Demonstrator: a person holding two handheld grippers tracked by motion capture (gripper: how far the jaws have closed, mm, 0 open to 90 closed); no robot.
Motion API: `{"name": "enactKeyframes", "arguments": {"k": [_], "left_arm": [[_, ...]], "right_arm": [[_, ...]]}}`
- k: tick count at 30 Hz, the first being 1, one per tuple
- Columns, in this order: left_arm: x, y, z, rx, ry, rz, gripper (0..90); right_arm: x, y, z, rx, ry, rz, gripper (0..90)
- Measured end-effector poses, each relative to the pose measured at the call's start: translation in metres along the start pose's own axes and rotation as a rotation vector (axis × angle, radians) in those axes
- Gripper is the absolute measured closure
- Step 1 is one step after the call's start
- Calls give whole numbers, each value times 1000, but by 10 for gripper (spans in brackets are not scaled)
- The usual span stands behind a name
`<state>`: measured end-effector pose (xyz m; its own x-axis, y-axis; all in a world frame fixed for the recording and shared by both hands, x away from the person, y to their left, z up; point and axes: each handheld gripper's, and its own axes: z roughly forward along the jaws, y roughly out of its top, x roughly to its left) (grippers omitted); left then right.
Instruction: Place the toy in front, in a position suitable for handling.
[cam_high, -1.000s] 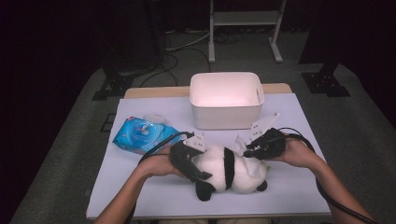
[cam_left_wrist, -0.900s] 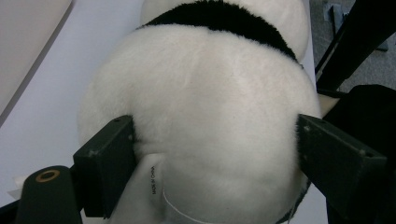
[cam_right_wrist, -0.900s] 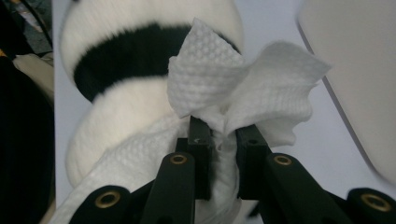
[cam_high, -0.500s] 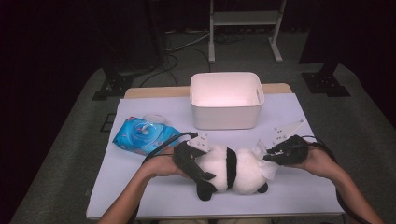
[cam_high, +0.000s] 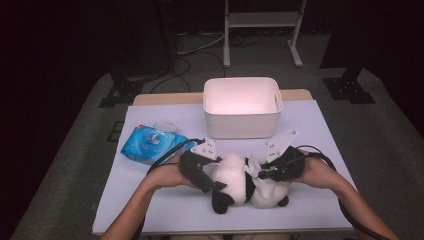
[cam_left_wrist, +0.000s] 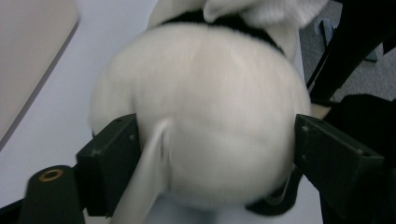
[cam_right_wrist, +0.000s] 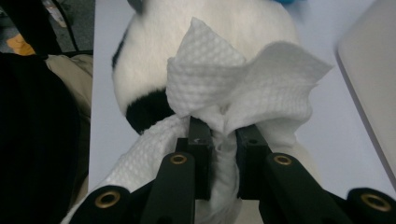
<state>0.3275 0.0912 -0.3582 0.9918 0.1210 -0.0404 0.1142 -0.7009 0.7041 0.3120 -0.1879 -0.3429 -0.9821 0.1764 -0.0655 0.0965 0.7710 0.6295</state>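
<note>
Left gripper (cam_high: 209, 176) was clamped across the round white end of the toy panda (cam_high: 243, 182), a jaw pressed into the plush on each flank; its jaws had just eased in a touch with the toy between them. Right gripper (cam_high: 260, 172) was clenched on a bunched white wipe (cam_right_wrist: 233, 88), the cloth squeezed between the pads and fanning out ahead of them.

Panda lay on the white table (cam_high: 150, 200) in front of the person, between the two tools, well short of the white bin (cam_high: 243, 106). Its long axis ran roughly from one gripper to the other, black legs toward the table's near edge.

Key relation: the toy lay directly ahead of the right gripper's tips, the wipe touching or just off the fur. The right hand was the one placed to work the cloth along the body; the left served as the brace. Judged step: wiping the panda.

View differences:
- Right gripper view showed the wipe's dimpled texture, a strip trailing below the jaws, and a black patch of fur just beside the cloth.
- Left gripper view (cam_left_wrist: 201, 140) showed the squeeze on the plush, blurred; a pale tag or strap ran by one jaw.
- High view showed a blue packet (cam_high: 150, 144) beyond the left gripper.
</note>
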Motion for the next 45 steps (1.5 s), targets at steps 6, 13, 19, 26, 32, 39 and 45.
{"name": "enactKeyframes", "arguments": {"k": [6, 13, 19, 26, 32, 39, 45], "left_arm": [[4, -5, 6, 9, -11, -18, 235], [1, -6, 9, -7, -23, -23, 245], [1, -8, 8, -12, -15, -45, 242], [5, 3, -8, -32, 2, -38, 214], [4, 21, 0, 4, 17, -16, 198], [3, 15, 14, 37, 8, -31, 228], [1, 13, 14, 32, 9, -40, 234]], "right_arm": [[2, 1, 0, -11, -11, -4, 788], [11, 37, 20, -40, 25, -79, 789], [9, 43, 23, -32, 39, -84, 789], [-5, 7, 7, -27, -13, 17, 789], [10, 11, 18, -21, 32, -25, 789], [5, 17, 10, -16, 10, -39, 789], [-15, 8, 5, -6, -25, 17, 790]]}}
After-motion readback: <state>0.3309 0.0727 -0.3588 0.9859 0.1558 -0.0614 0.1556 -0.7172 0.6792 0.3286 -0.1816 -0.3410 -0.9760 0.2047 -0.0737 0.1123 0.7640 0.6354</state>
